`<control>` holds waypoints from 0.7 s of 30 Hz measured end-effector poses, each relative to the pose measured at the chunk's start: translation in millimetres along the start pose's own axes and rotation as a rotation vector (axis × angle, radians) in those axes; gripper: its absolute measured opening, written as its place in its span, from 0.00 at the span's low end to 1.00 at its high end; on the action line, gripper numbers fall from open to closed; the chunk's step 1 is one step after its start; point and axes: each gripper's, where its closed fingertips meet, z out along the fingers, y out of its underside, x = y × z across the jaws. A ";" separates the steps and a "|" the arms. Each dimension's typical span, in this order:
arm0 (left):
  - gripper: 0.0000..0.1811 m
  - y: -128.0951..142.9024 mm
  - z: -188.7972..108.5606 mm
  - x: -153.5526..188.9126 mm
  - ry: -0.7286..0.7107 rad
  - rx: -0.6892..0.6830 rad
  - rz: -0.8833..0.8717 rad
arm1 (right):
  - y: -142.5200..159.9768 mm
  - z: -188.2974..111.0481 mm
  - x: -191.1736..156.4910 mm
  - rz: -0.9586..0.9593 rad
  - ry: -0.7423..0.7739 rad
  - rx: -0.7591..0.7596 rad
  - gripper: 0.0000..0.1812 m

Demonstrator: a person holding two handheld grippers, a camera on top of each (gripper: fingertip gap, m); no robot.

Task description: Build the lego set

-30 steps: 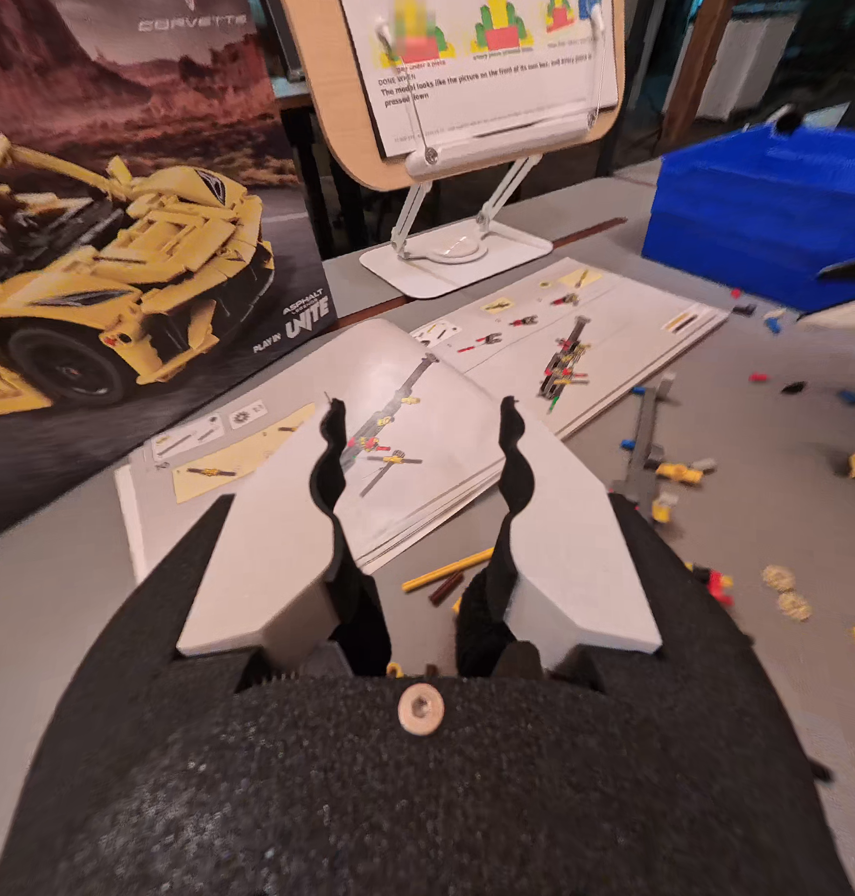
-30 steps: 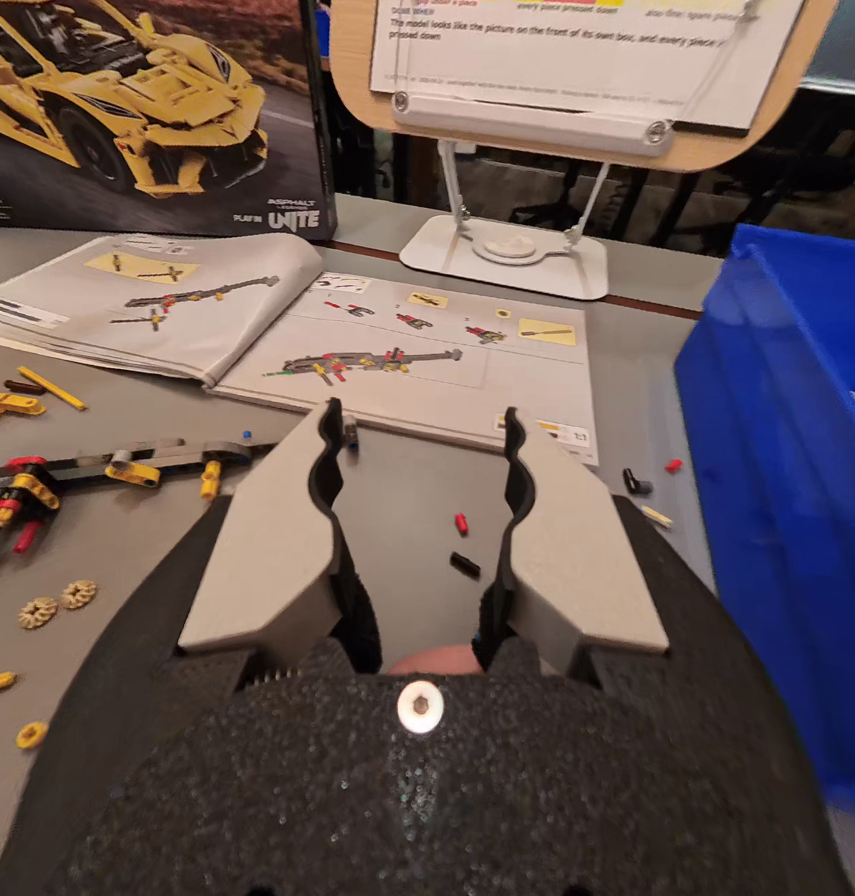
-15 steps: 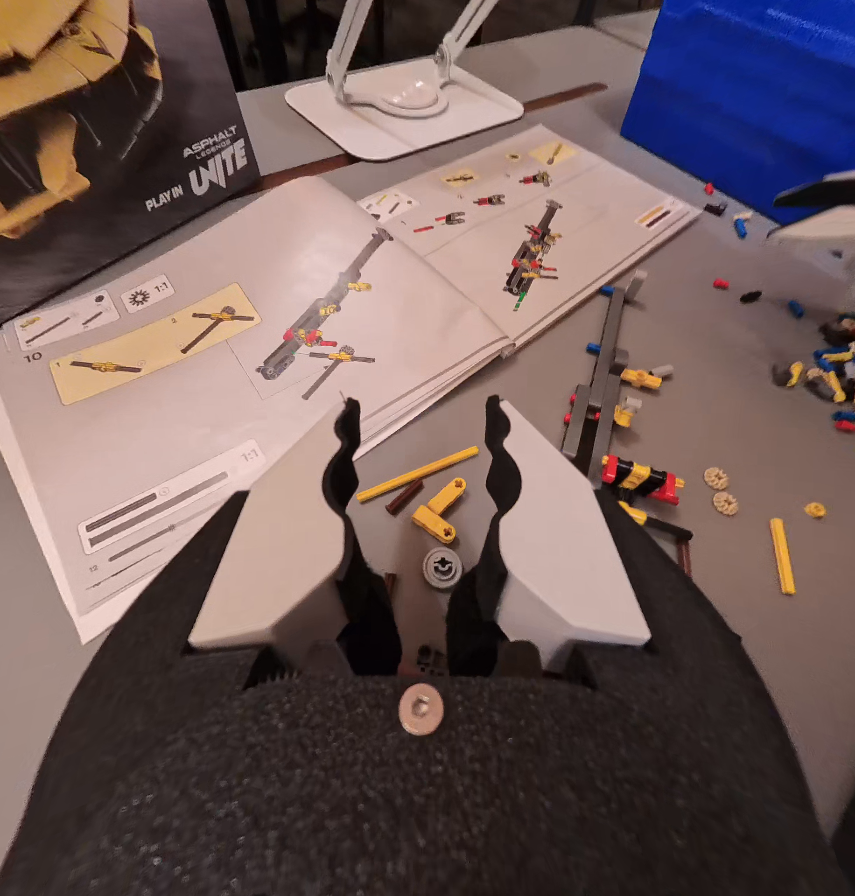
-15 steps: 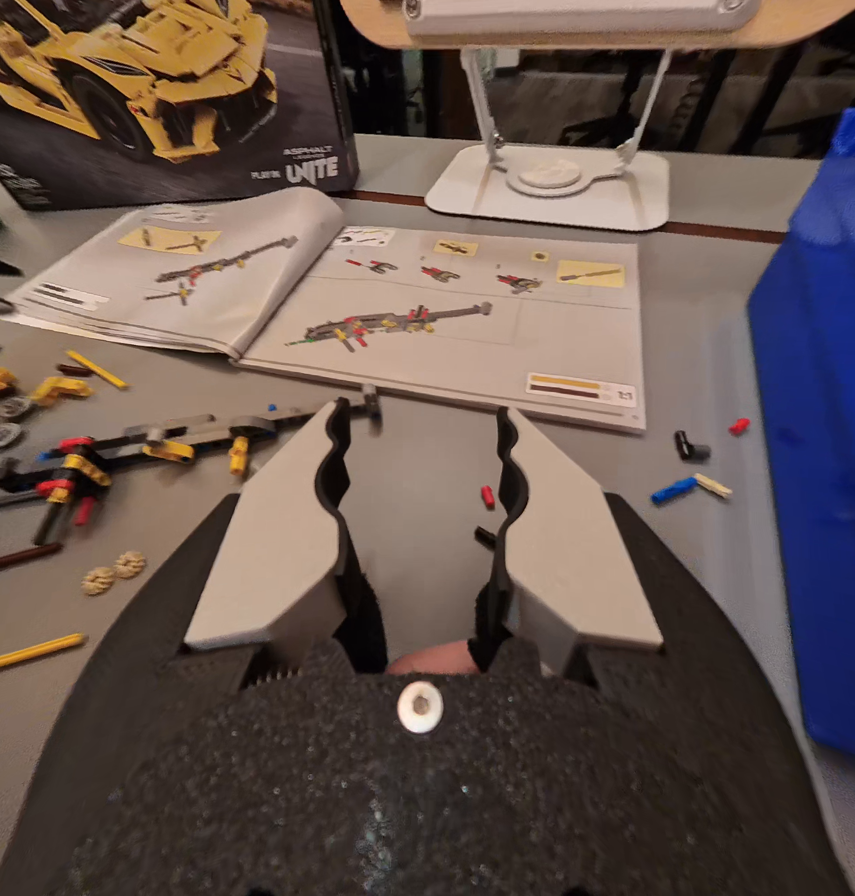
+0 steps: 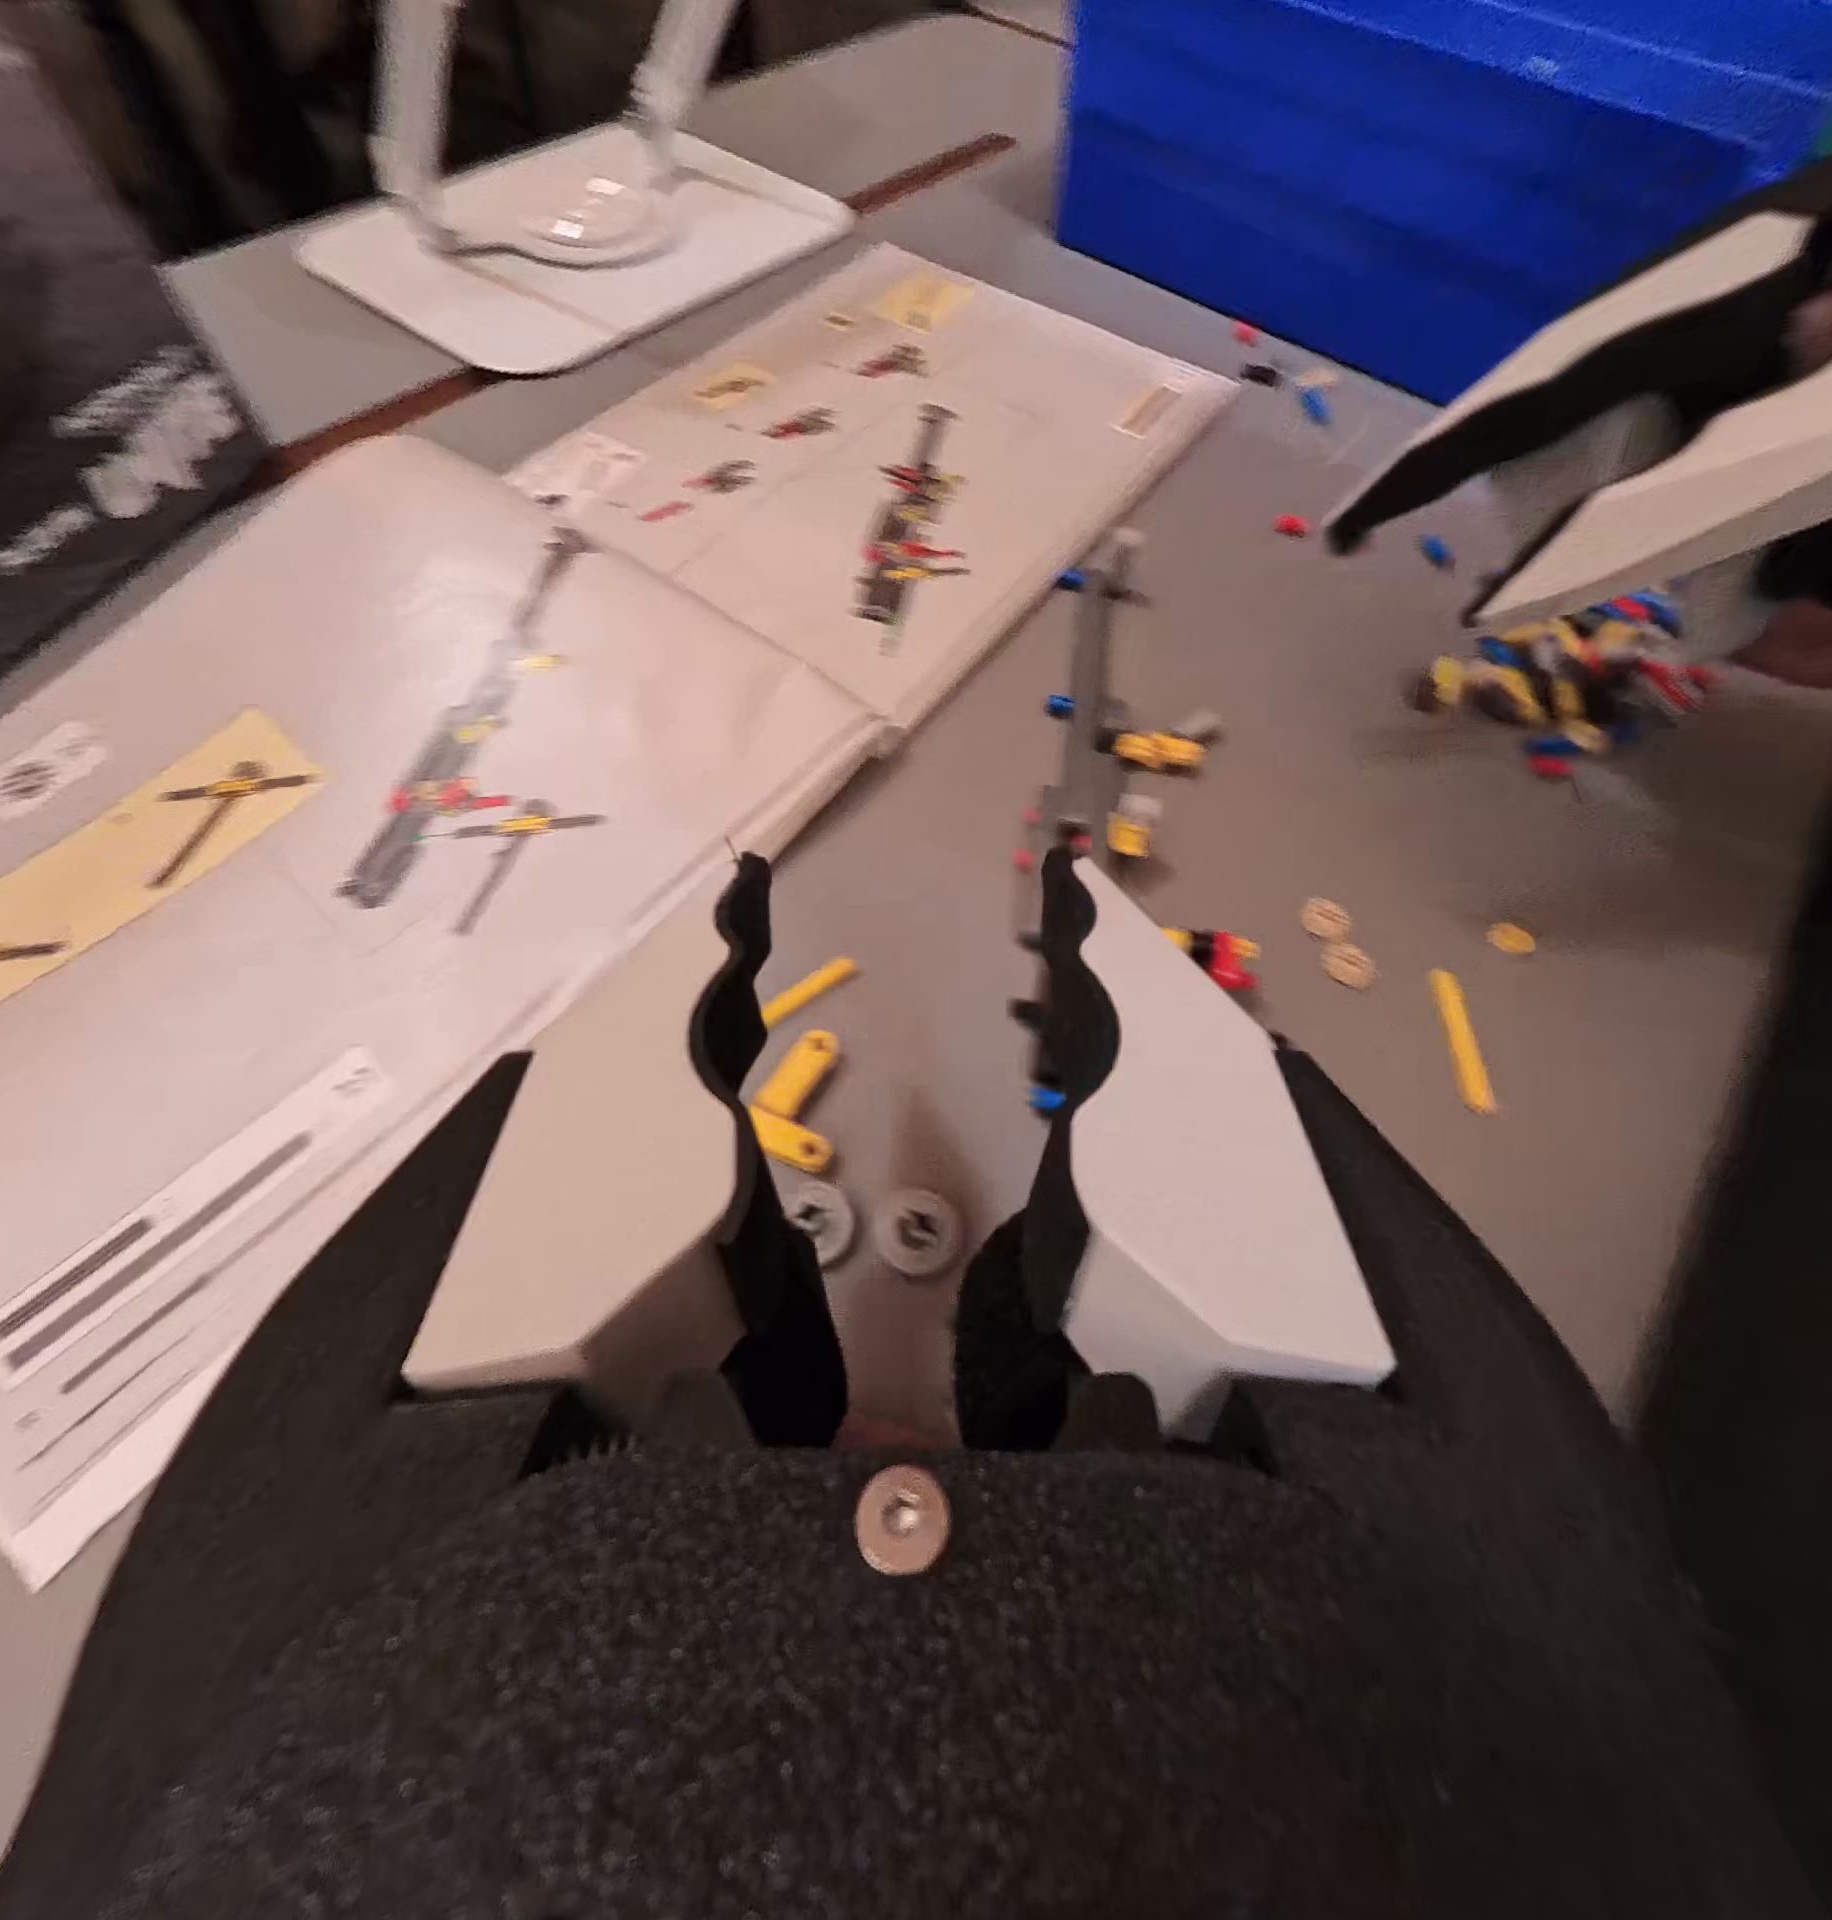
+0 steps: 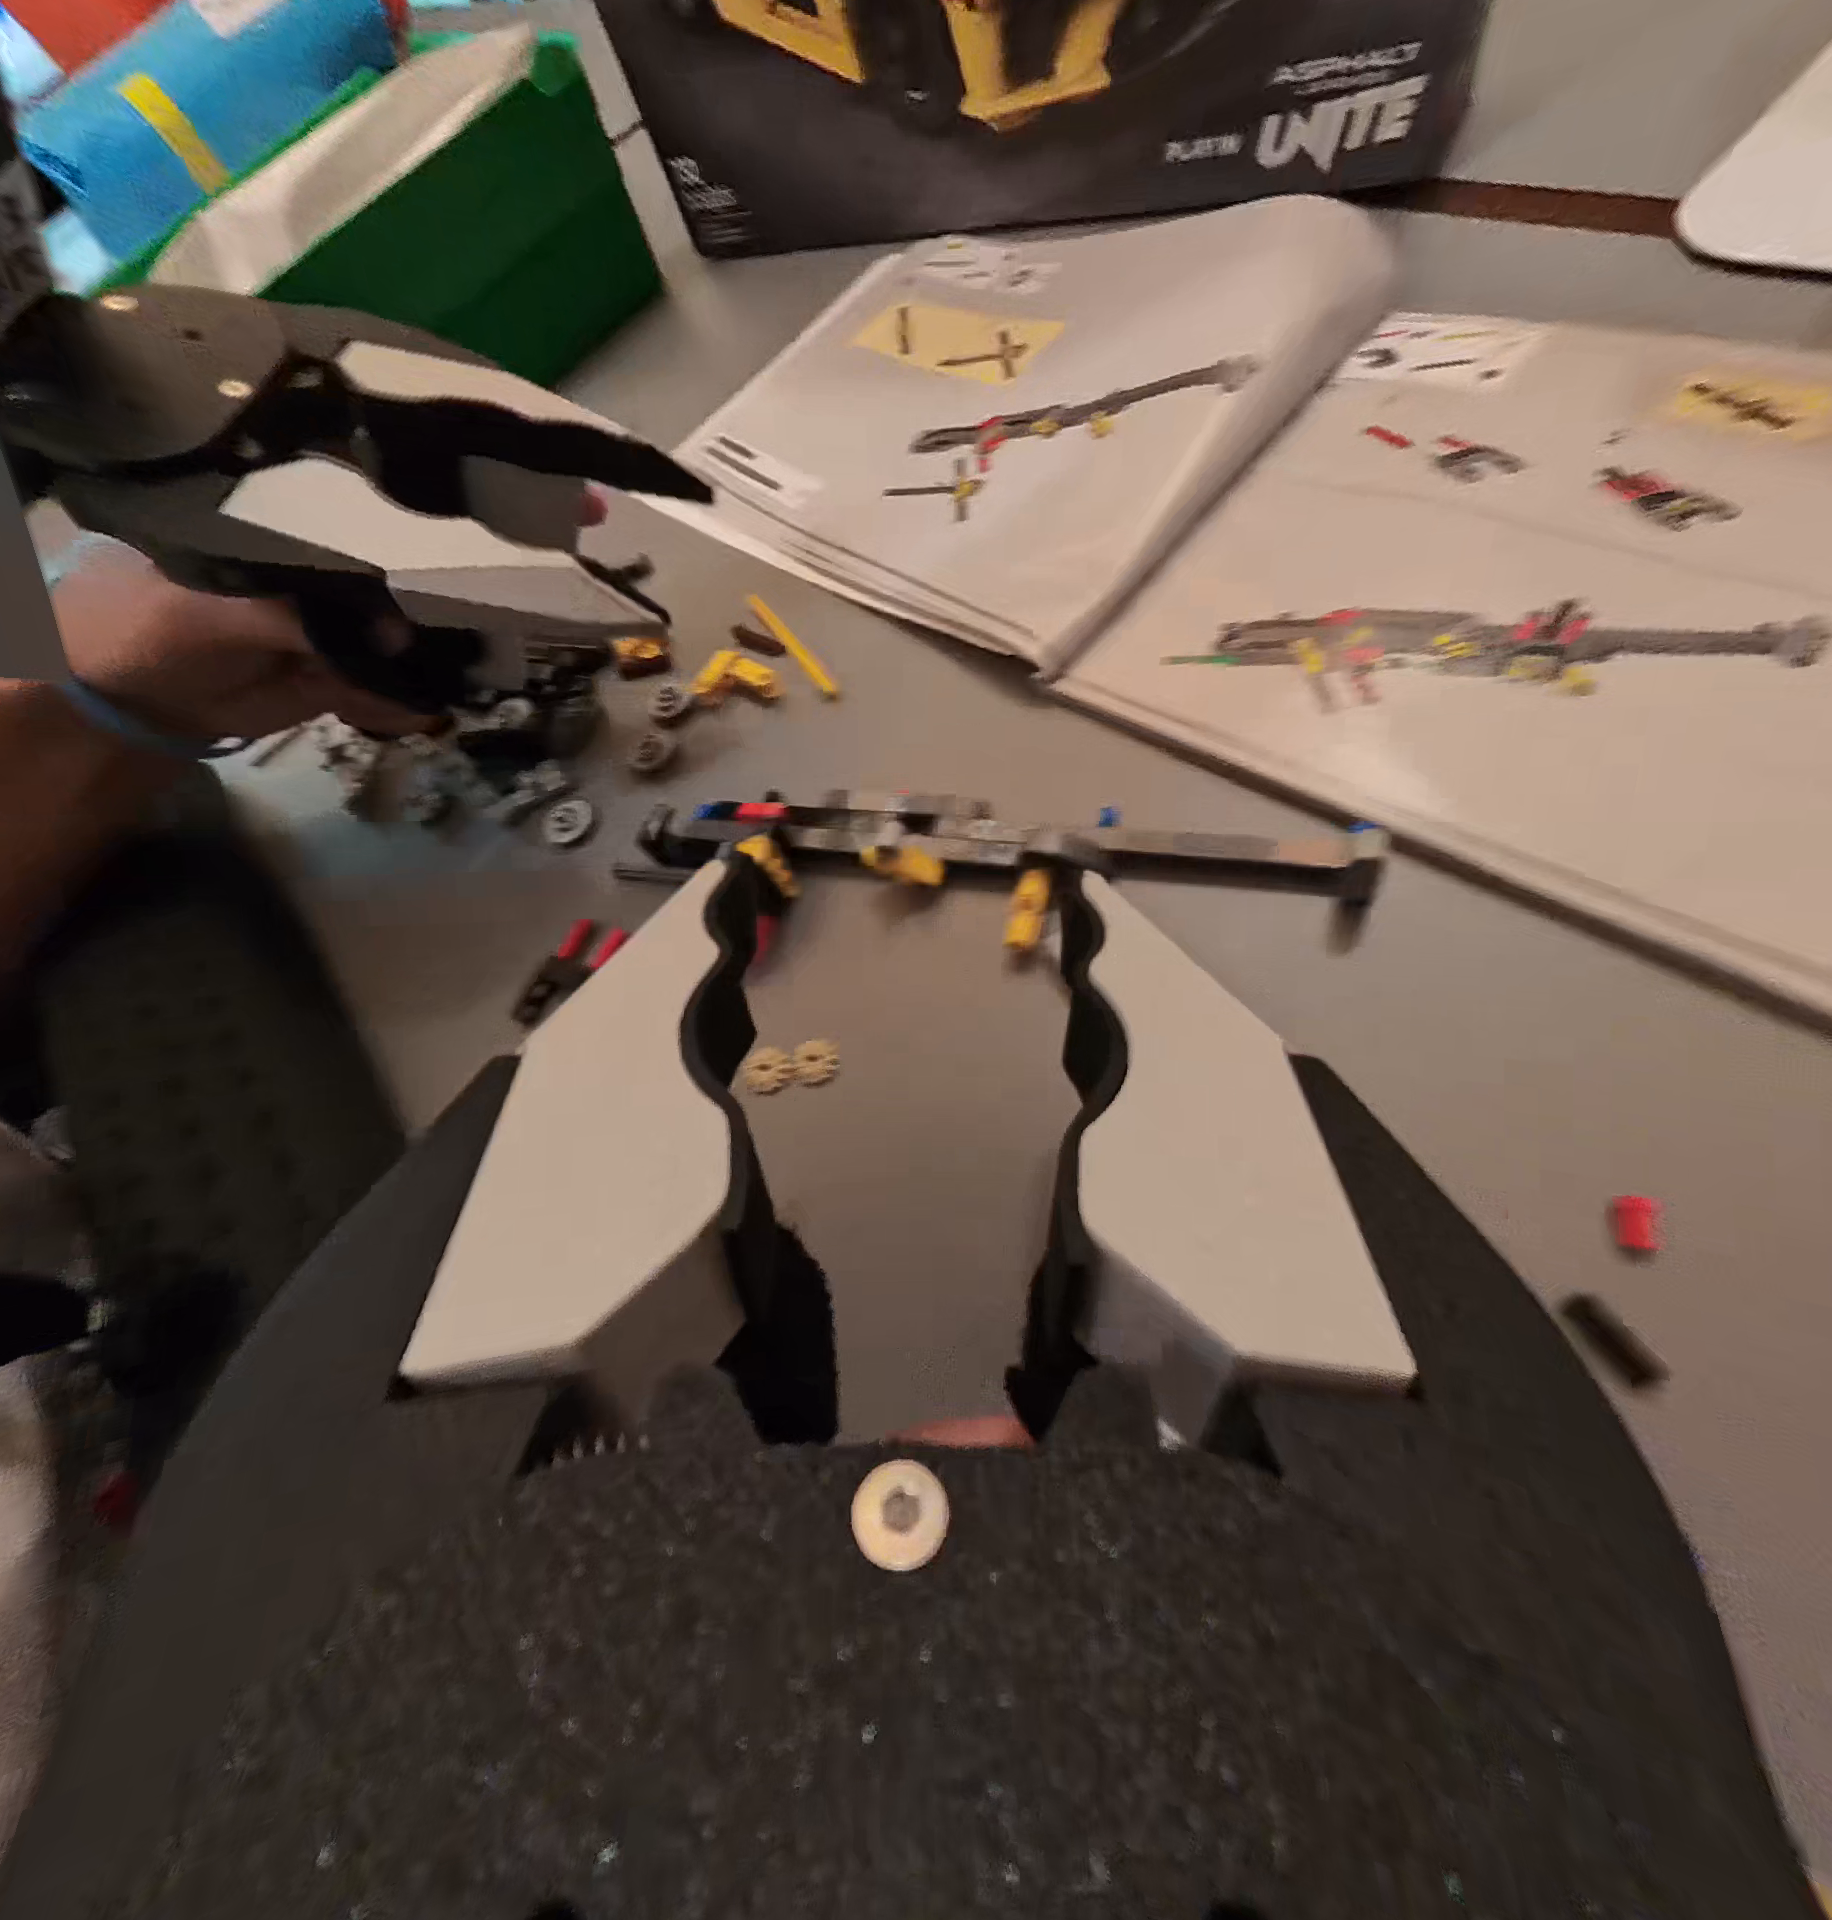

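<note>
Right wrist view: grey bench [image 6: 1514, 1091], open instruction booklet [image 6: 1411, 499], then the long grey lego beam assembly [image 6: 995, 836] just beyond the right tongs [image 6: 896, 899], apart and empty. Left tongs [image 5: 896, 883] apart too, seemingly over two grey round pieces [image 5: 917, 1231].

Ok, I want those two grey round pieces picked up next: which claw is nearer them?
Left. The left claw frames the grey round pieces between its open fingers; the right claw is off by the long grey assembly.
</note>
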 end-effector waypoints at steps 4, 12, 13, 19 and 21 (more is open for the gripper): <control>0.18 24.5 -21.4 64.1 0.222 -0.216 0.122 | 8.0 -6.0 -27.9 0.023 0.000 0.103 0.28; 0.19 70.1 -2.7 98.6 0.149 -0.549 0.036 | 4.4 -24.3 -31.2 -0.099 0.089 0.296 0.31; 0.18 72.3 0.3 95.7 0.117 -0.569 0.044 | 2.3 -27.6 -29.9 -0.108 0.104 0.327 0.29; 0.14 77.2 9.0 93.9 0.056 -0.623 0.024 | 1.7 -28.8 -29.4 -0.058 0.049 0.345 0.29; 0.12 78.3 9.8 95.8 0.060 -0.626 0.009 | 0.7 -30.3 -28.7 -0.044 0.040 0.356 0.29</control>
